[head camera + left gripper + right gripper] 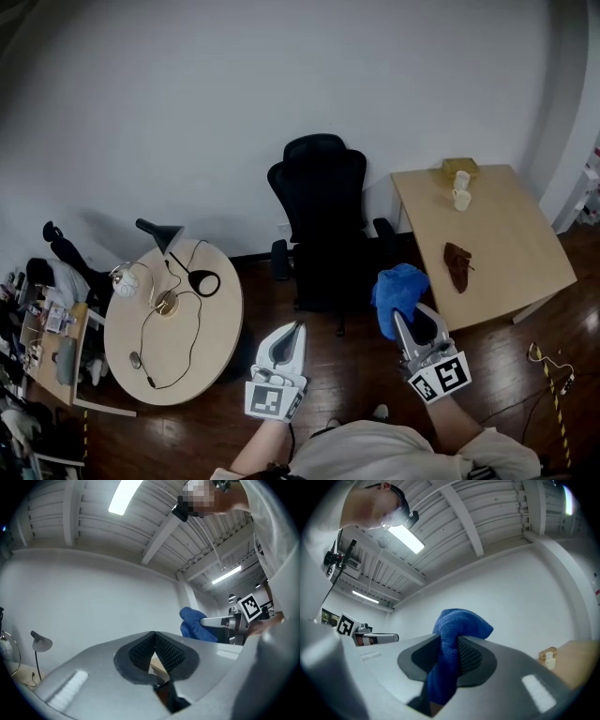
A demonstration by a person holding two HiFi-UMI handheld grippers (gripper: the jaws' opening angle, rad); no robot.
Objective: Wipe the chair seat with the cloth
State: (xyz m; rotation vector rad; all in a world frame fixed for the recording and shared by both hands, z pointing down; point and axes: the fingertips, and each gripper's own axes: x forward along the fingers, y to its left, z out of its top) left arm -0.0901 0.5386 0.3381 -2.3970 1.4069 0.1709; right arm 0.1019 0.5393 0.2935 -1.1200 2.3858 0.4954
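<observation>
A black office chair [322,220] stands against the white wall, its seat [328,274] facing me. My right gripper [410,322] is shut on a blue cloth [397,292], held just right of the seat's front corner. In the right gripper view the blue cloth [452,653] bulges up between the dark pads. My left gripper [290,337] hangs below and left of the seat, jaws shut with nothing between them. The left gripper view looks up at the wall and shows its closed pads [165,651] and the blue cloth [194,624] to the right.
A round wooden table [173,323] with a black lamp [161,234] and cables stands left. A square wooden table [506,234] at right carries two white cups [461,191] and a brown rag [458,265]. Cluttered shelving [42,337] fills the far left; dark wood floor [352,366] lies between.
</observation>
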